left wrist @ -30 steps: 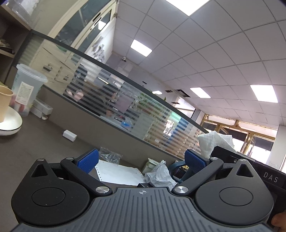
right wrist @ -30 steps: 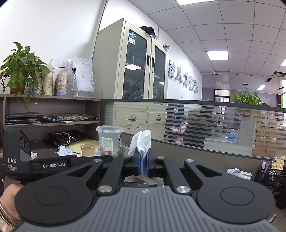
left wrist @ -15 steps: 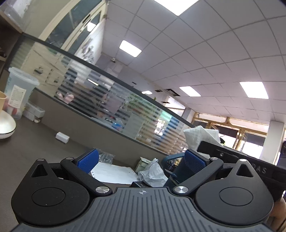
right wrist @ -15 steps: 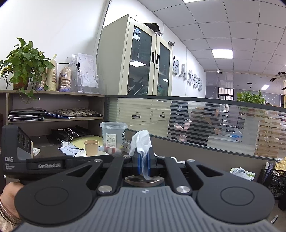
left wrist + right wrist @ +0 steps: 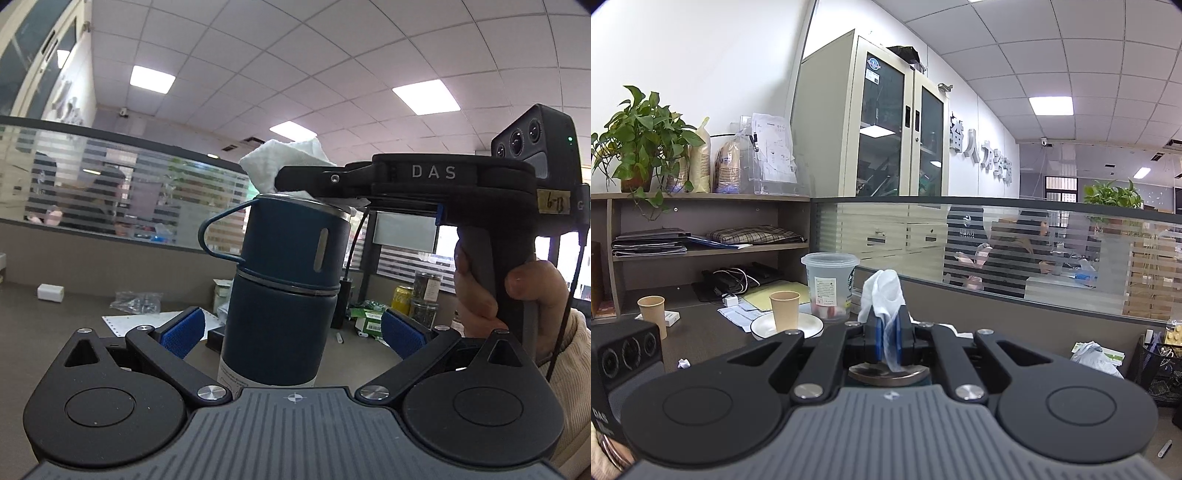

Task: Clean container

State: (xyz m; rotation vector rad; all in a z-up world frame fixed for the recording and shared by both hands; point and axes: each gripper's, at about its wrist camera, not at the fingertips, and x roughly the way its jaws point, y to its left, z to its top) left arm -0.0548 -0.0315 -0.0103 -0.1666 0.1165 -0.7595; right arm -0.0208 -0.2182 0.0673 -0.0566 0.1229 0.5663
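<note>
Dark blue insulated flask [image 5: 284,295] upright on the desk, long axis vertical, between the spread blue pads of the left gripper [image 5: 293,330], unclamped. Right gripper [image 5: 887,341] clamped on a white tissue [image 5: 882,295], directly above the flask's mouth, nearer to wipe.

Matt dark-blue metal flask [image 5: 284,280] with bare steel rim, soft white textured cloth [image 5: 284,162] (crumpled) — ribbed blue jaws.
</note>
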